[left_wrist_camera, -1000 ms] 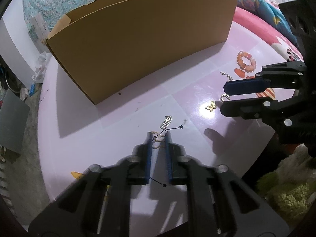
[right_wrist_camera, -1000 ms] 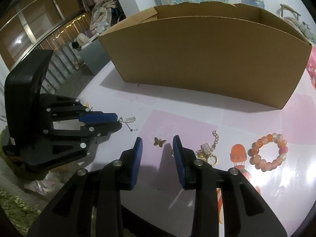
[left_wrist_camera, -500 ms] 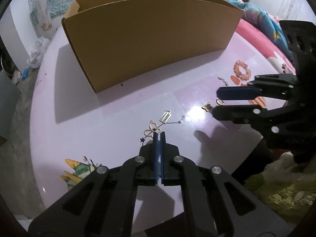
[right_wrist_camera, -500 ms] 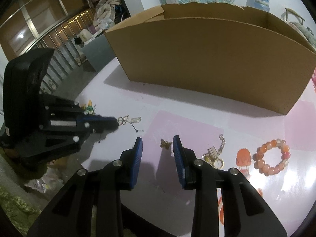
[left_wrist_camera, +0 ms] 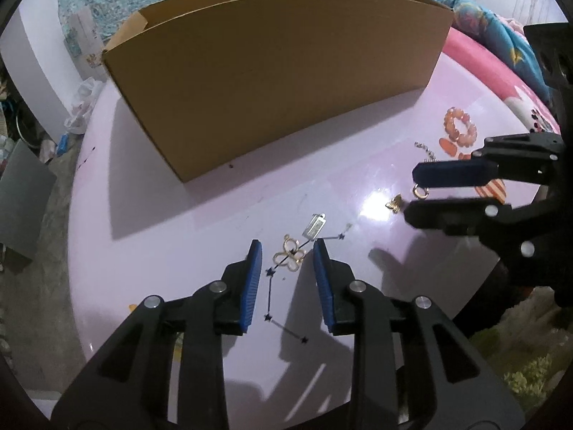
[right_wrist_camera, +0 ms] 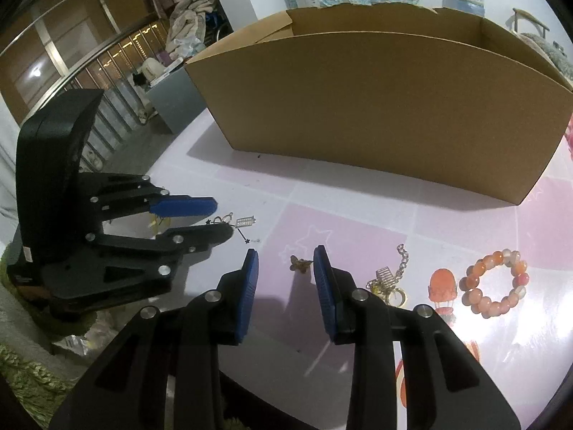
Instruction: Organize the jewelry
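Since the earlier frames, my left tongs (left_wrist_camera: 286, 251) have just been opening from a pressed-together state; they now stand spread, and the gold butterfly charm (left_wrist_camera: 290, 253) lies on the desk (left_wrist_camera: 179, 236) between the blue pads, untouched by either. My right tongs (right_wrist_camera: 284, 261) are spread as before, holding nothing.

Largest first: the cardboard box (left_wrist_camera: 272, 82) stands open-topped at the far side of the desk, its contents hidden from both views. I judge it to be the destination for the jewelry.

The orange bead bracelet (right_wrist_camera: 493, 282) lies flat near the right edge, well apart from either tongs. It looks rigid enough, and a grip across one side of the ring should hold.

A gold chain with a small comb-shaped pendant (right_wrist_camera: 388, 277) lies just right of my right tongs. It is limp and light and would trail if lifted by one end.

The small brass butterfly (right_wrist_camera: 300, 263) sits between the right pads, close to the right one, not gripped.

The silver bar pendant (left_wrist_camera: 315, 227) lies just beyond the gold charm. Both are thin, flat and slippery; I would take the charm by its wire loops, edge-on, pressing gently against the desk.
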